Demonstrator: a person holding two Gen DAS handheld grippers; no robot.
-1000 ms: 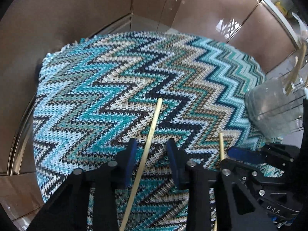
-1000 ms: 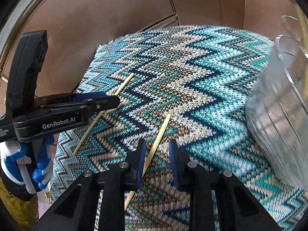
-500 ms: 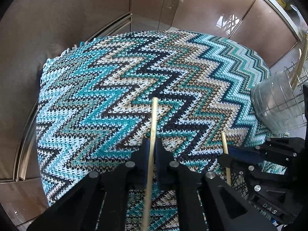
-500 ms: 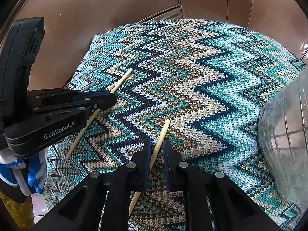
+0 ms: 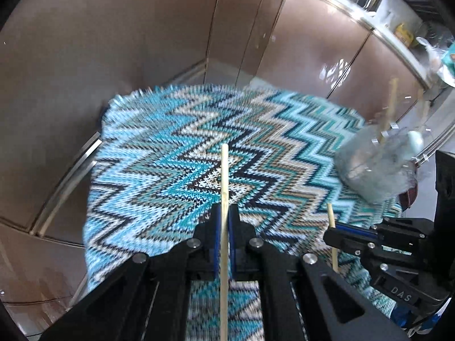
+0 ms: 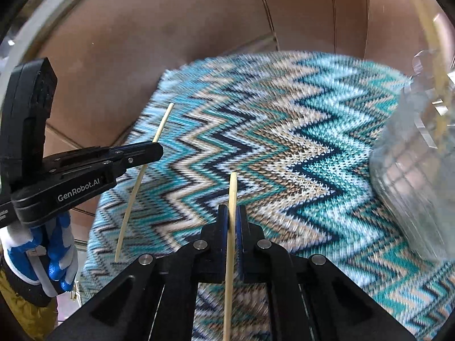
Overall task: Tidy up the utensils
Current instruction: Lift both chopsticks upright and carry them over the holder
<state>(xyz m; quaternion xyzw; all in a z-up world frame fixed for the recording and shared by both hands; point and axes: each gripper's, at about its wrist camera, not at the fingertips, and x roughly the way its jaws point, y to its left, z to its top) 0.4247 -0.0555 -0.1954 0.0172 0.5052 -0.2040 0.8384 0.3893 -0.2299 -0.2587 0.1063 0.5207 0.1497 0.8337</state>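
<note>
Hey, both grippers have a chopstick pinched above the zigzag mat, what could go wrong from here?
1. Each chopstick, left and right, is pinched only by thin fingers, so it may pivot or slip.
2. The clear holder already has sticks standing in it; a new tip could catch on them or on the rim.
3. The left gripper and right gripper sit close together, so the long sticks might knock each other.

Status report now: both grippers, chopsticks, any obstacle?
Left gripper shut on left chopstick. Right gripper shut on right chopstick. Clear holder right; path unobstructed.
</note>
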